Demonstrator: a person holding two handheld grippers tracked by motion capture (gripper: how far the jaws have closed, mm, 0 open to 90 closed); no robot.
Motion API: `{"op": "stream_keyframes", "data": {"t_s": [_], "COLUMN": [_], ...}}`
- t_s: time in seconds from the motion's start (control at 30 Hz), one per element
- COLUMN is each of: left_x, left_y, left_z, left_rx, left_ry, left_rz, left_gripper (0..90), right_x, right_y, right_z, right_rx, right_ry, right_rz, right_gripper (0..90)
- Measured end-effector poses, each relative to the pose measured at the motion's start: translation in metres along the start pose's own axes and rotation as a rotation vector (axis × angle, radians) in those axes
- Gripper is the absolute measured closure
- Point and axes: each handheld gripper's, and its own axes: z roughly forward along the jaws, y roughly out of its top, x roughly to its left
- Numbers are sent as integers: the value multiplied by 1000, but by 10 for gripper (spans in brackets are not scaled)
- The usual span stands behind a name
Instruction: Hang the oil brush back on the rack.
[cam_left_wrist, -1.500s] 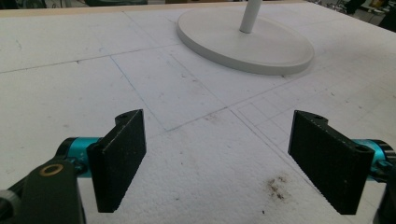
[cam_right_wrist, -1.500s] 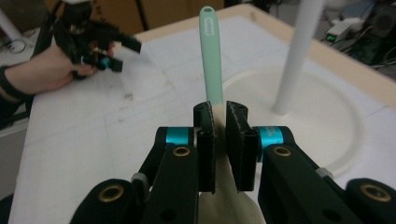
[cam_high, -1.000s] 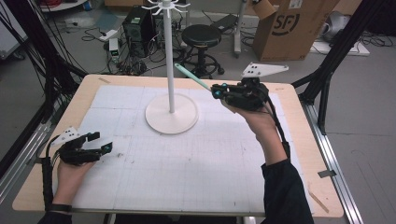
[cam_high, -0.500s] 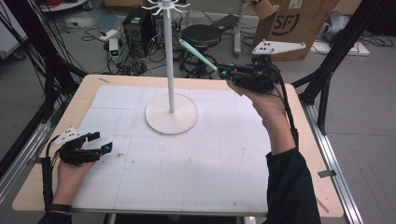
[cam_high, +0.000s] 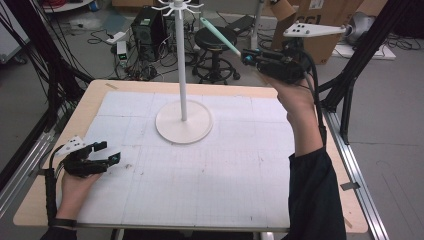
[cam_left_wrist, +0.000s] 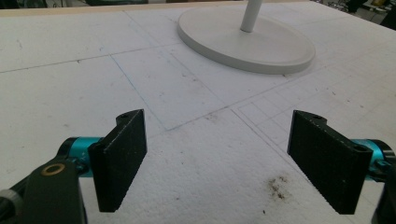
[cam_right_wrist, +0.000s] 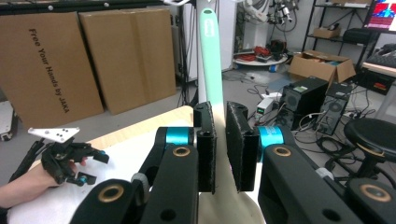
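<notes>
The right tool (cam_high: 246, 57), clamped on a mint spatula (cam_high: 218, 34), has risen toward the stand's hooks (cam_high: 177, 7); the left tool (cam_high: 107, 151) rests open.

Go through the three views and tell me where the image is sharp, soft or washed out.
High view: even light, slightly soft overall; the right gripper with the mint-green utensil is raised toward the stand. Left gripper view: the black pads are sharp, while the white stand base blends palely into the mat. Right gripper view: the near arms look soft and large, the cardboard boxes read clearly.
</notes>
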Motion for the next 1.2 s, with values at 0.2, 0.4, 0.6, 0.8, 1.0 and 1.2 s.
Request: {"op": "stream_keyframes", "data": {"t_s": [0.2, 0.4, 0.6, 0.8, 1.0, 1.2], "left_x": [0, 0, 0, 0, 0, 0], "left_y": [0, 0, 0, 0, 0, 0], "left_z": [0, 0, 0, 0, 0, 0], "left_rx": [1, 1, 2, 2, 2, 2], "left_ry": [1, 0, 0, 1, 1, 1], "left_rz": [3, 4, 5, 5, 5, 5], "left_gripper": [204, 205, 205, 205, 205, 205], "right_x": [1, -1, -4, -5, -3, -2], "right_y": [8, 14, 13, 11, 9, 9], "right_z": [5, 6, 10, 13, 17, 21], "right_rx": [-1, -12, 0, 10, 15, 23], "right_ry": [-7, -20, -27, -19, -7, -6], "right_rz": [-19, -22, -23, -24, -24, -29], "right_gripper": [829, 829, 829, 828, 829, 828]}}
